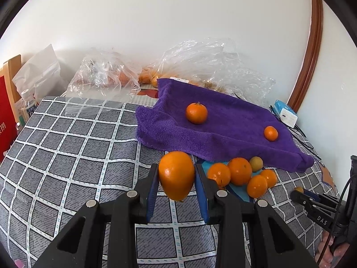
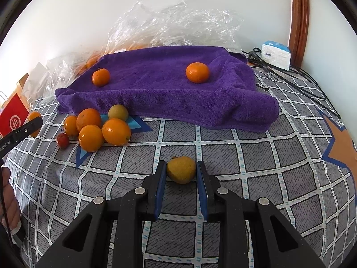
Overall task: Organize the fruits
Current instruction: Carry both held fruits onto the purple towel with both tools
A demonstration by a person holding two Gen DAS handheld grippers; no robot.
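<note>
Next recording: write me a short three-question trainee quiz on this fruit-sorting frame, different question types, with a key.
1. True or false: the left gripper is shut on a large oval orange fruit.
2. Multiple choice: how many round orange tangerines lie on top of the purple terry towel? A) none B) two C) four
3. Fill in: the right gripper has its blue-padded fingers on either side of a small ______ fruit on the grey checked cloth.

Key
1. True; the fruit sits between the pads, which press both its sides.
2. B: one tangerine at the left, another tangerine at the right.
3. Yellow: the yellow fruit rests on the cloth; whether the pads touch it is unclear.
</note>
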